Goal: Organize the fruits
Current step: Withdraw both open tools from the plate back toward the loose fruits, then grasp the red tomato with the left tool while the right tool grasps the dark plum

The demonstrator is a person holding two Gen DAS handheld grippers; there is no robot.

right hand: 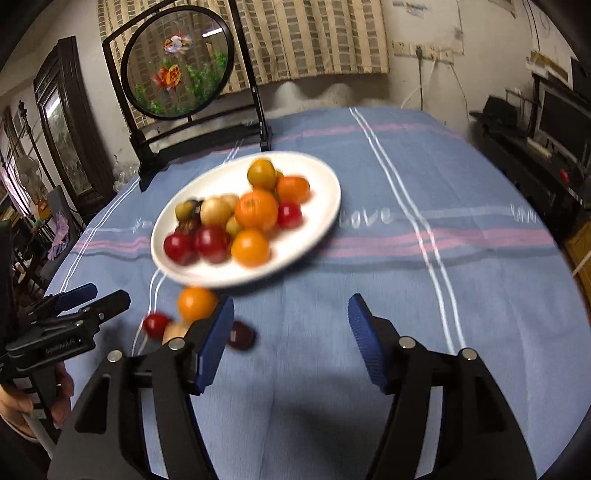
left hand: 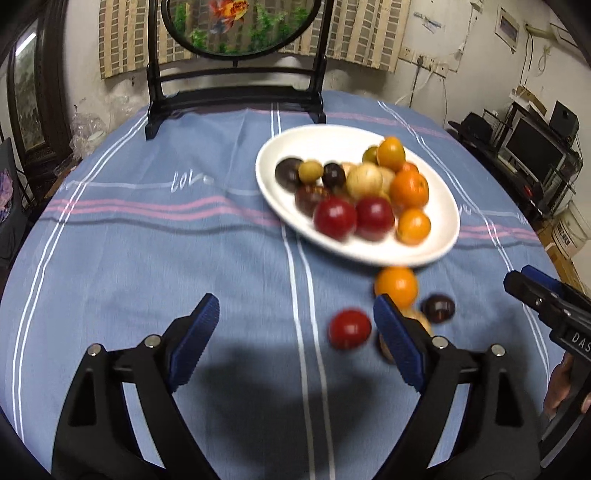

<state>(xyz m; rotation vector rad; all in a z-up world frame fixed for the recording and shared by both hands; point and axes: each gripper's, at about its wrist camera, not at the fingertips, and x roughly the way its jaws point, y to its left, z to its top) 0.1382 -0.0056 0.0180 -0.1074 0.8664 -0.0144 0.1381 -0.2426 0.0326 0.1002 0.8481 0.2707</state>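
A white oval plate (left hand: 280, 147) (right hand: 317, 177) holds several fruits: orange, red, dark purple and pale ones. In front of it a few loose fruits lie on the cloth: an orange one (left hand: 397, 284) (right hand: 195, 302), a red one (left hand: 349, 328) (right hand: 155, 324), a dark purple one (left hand: 439, 308) (right hand: 242, 335) and a pale one (left hand: 419, 319) (right hand: 174, 331), partly hidden behind a finger. My left gripper (left hand: 295, 332) is open and empty, left of the loose fruits. My right gripper (right hand: 291, 328) is open and empty, right of them.
A blue striped tablecloth (left hand: 147, 258) covers the round table. A black-framed round goldfish screen (left hand: 236, 29) (right hand: 177, 66) stands at the table's far edge behind the plate. Shelves with electronics (left hand: 532, 147) stand to the right of the table.
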